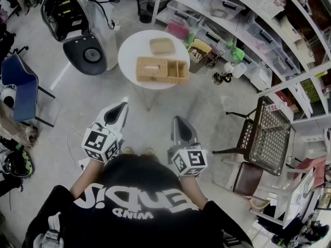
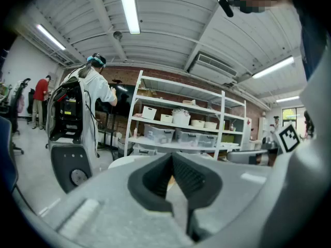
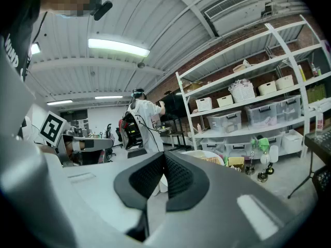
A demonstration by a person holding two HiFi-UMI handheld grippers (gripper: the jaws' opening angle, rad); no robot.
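Standing back from the round table [image 1: 129, 50], both tools shut and empty.

Holding the left gripper [image 1: 117, 112] and the right gripper [image 1: 180, 124] low and close to the belly, side by side, tips pointing ahead. Shut tight on each side, with nothing between the jaws. Tucked in like this most likely for want of anything close enough to grab. Out ahead, on the table top: the wooden box [image 1: 155, 70], with a flat wooden lid [image 1: 162, 46] near it on the far side. Well apart from both grippers, probably set there for easy reach.
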